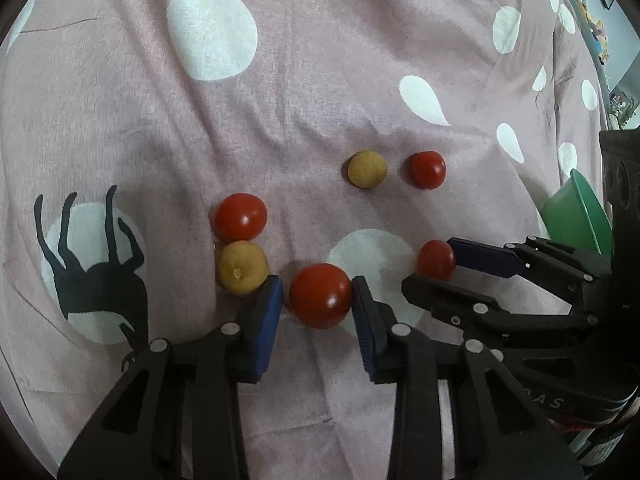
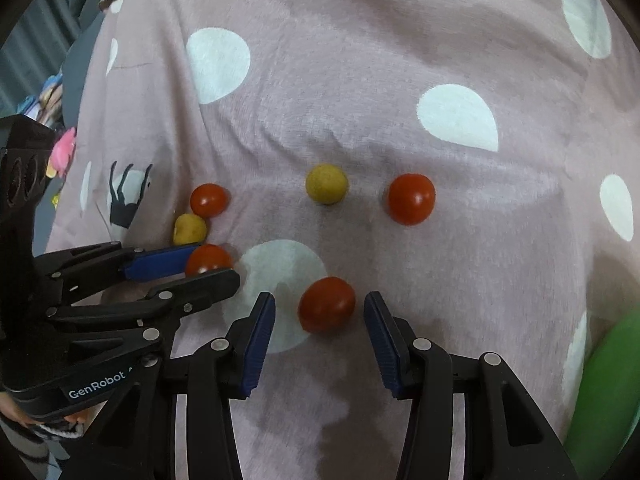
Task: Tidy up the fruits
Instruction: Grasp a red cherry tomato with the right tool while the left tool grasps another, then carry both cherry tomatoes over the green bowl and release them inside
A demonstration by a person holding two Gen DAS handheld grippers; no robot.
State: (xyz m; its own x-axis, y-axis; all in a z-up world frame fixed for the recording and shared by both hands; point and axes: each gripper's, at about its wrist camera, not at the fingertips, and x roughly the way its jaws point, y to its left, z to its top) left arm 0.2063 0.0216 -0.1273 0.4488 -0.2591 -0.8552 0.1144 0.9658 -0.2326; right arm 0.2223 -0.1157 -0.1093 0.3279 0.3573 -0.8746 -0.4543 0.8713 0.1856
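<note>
Between left hand-held gripper (image 1: 317, 294) pads — red tomato (image 1: 320, 295), pinched.

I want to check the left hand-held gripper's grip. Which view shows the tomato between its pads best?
The left wrist view: the tomato sits centred, large and unobstructed between the left hand-held gripper, both blue pads against its sides. In the right wrist view, that tomato is small and partly hidden behind a finger.

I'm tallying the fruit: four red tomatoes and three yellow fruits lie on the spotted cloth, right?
Not quite. The right wrist view shows only two yellow fruits: the far yellow fruit and the left yellow fruit. The four red tomatoes on the spotted cloth are as you say.
</note>
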